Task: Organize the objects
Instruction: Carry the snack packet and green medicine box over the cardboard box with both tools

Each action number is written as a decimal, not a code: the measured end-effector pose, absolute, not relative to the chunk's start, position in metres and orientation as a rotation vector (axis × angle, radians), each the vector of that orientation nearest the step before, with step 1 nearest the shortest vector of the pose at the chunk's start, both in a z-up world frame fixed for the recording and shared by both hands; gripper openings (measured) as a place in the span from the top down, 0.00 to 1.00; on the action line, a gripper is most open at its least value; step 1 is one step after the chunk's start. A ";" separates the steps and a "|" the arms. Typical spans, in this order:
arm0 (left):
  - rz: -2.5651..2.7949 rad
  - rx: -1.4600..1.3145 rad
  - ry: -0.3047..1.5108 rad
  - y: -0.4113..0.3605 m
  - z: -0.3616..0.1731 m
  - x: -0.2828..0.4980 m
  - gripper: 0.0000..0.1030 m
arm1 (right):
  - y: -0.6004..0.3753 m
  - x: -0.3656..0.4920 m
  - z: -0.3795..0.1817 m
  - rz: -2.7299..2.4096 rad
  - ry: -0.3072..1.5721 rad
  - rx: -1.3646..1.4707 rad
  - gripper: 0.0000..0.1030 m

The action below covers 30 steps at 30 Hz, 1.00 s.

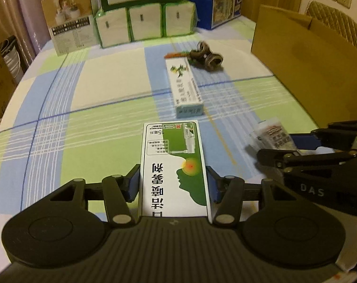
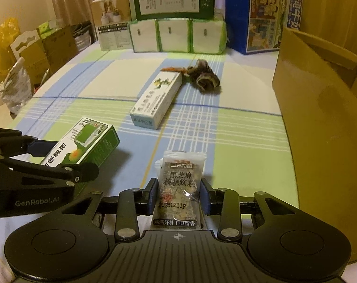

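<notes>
Left hand-held gripper is clamping the green spray box, right hand-held gripper is pinching the snack packet, both above the surface; white box and hair ties at 12 o'clock are waiting.

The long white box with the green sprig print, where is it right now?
The long white box lies flat mid-table, ahead of both grippers, its far end beside the dark hair scrunchies; the open cardboard box stands to its right.
</notes>
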<state>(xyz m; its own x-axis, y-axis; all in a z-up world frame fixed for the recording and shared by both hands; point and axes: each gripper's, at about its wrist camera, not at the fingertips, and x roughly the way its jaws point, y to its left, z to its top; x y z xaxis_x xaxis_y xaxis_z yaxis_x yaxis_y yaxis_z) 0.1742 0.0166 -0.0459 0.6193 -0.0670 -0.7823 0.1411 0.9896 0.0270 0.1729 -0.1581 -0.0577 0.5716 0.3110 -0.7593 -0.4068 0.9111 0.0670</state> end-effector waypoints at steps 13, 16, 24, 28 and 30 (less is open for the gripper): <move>-0.060 0.055 0.808 -0.001 0.032 0.141 0.51 | -0.196 0.146 0.021 0.380 0.792 -0.074 0.67; -0.070 0.044 0.787 -0.011 0.049 0.134 0.51 | -0.207 0.137 0.044 0.376 0.762 -0.074 0.67; -0.136 0.058 0.735 -0.057 0.086 0.124 0.51 | -0.249 0.126 0.087 0.329 0.703 -0.052 0.67; -0.185 0.062 0.718 -0.084 0.099 0.124 0.51 | -0.276 0.125 0.102 0.290 0.685 -0.052 0.67; -0.206 0.072 0.711 -0.099 0.105 0.125 0.51 | -0.291 0.126 0.107 0.268 0.678 -0.053 0.67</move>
